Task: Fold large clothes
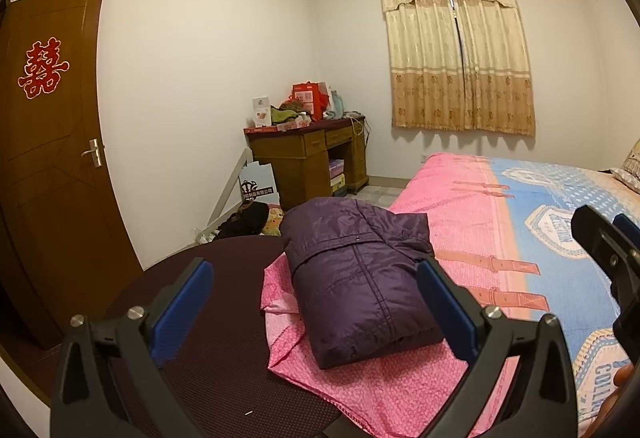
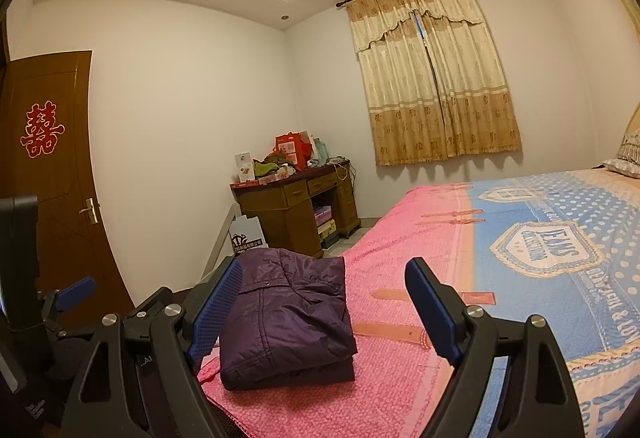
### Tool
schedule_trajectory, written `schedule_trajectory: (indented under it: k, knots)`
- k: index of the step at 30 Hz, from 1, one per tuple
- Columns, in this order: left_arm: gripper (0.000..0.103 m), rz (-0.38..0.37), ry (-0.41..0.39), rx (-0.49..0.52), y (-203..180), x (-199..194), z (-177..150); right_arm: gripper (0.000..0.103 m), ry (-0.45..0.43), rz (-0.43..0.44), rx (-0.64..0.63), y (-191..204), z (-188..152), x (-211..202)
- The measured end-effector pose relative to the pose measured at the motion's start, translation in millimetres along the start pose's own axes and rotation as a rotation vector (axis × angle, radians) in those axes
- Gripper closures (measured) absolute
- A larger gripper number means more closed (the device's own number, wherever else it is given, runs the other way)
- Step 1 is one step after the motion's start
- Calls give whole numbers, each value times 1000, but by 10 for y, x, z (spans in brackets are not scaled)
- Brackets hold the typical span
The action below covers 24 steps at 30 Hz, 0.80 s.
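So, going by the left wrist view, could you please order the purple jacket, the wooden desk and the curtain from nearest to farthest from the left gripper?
1. Purple jacket, folded on the bed corner between the left gripper fingers.
2. Wooden desk, in the far corner, left of centre.
3. Curtain, on the back wall, upper right.

Warm, dim ceiling-lit views, perhaps slightly soft, with bowed, dark-vignetted edges.

A brown door [image 1: 52, 157] with a red paper character [image 1: 42, 69] stands at the left. In the far corner a wooden desk [image 1: 308, 157] carries red boxes [image 1: 310, 99]. Patterned curtains [image 1: 456, 45] hang closed on the far wall. A pink and blue bedspread [image 1: 520, 222] fills the right.
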<state>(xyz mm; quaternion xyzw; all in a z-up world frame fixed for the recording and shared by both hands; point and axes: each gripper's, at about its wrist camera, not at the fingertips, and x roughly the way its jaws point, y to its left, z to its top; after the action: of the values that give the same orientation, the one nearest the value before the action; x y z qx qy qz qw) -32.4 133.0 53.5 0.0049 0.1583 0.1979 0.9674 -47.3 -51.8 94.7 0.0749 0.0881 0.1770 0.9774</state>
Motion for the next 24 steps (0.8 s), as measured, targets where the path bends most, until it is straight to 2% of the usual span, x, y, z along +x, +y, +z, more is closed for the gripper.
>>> schedule_trajectory:
  k: [24]
  knots:
    - [0, 0, 8, -9, 37, 58, -9, 19, 16, 6, 17, -43, -24, 39]
